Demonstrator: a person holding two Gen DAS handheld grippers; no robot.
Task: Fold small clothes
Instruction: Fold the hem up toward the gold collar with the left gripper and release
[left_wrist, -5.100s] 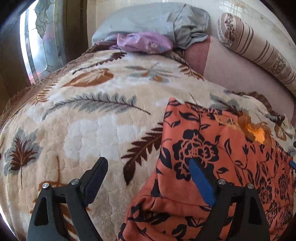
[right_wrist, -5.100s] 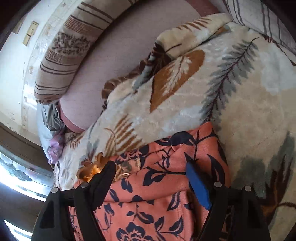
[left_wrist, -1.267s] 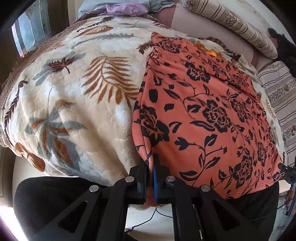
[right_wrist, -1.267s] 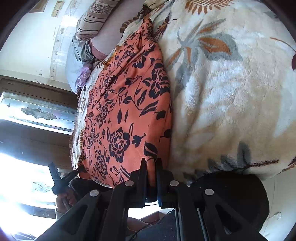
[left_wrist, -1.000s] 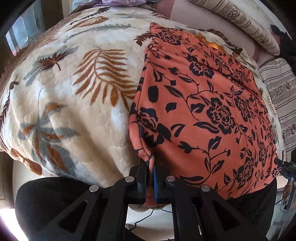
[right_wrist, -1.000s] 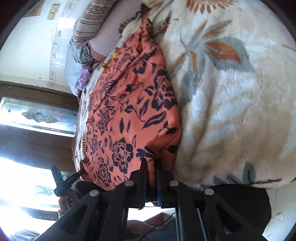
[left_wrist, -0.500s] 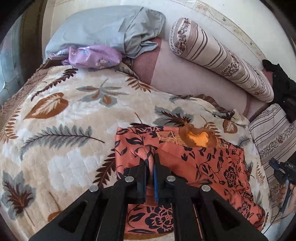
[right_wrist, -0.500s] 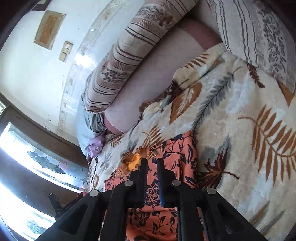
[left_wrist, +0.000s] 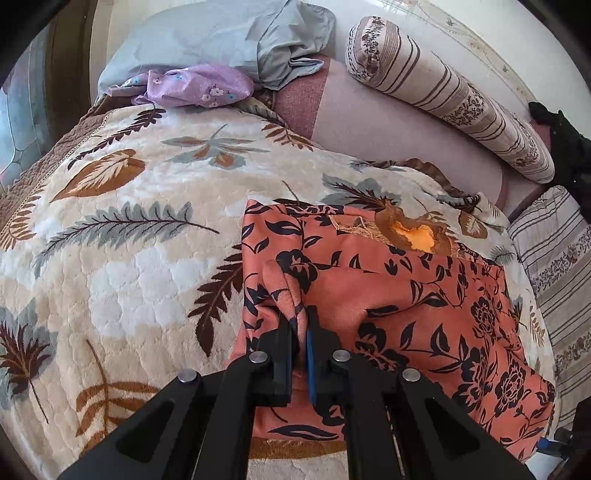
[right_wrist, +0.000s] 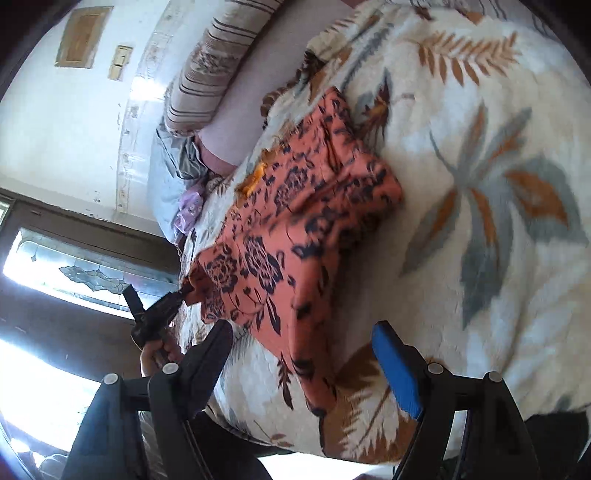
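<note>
Left gripper (left_wrist: 299, 321): jaws pressed together, pinching a raised ridge of the orange floral garment (left_wrist: 406, 295) at its near-left portion. Fabric gathered into a vertical pleat between the black finger and the blue-padded finger.

Right gripper (right_wrist: 301, 354): jaws spread wide, holding nothing, hovering above the near edge of the garment (right_wrist: 295, 221). Contact with the cloth not apparent, though motion blur in the right wrist view limits certainty.

Garment position: lying on the leaf-patterned blanket (left_wrist: 129, 258), folded over on itself, upper layer overlapping lower layer. Yellow-orange lining patch (left_wrist: 417, 234) exposed at the far edge. Far-left corner clamped by the left gripper (right_wrist: 162, 306), visible in the right wrist view.

Surroundings: striped bolster (left_wrist: 443, 92) along the far side against a pink cushion (left_wrist: 388, 125). Grey pillow (left_wrist: 221, 37) at the far left with a lilac floral cloth (left_wrist: 195, 85) resting in front of it. Second striped cushion (left_wrist: 554, 266) at the right edge. Stained-glass window (right_wrist: 92, 269) visible in the right wrist view.
</note>
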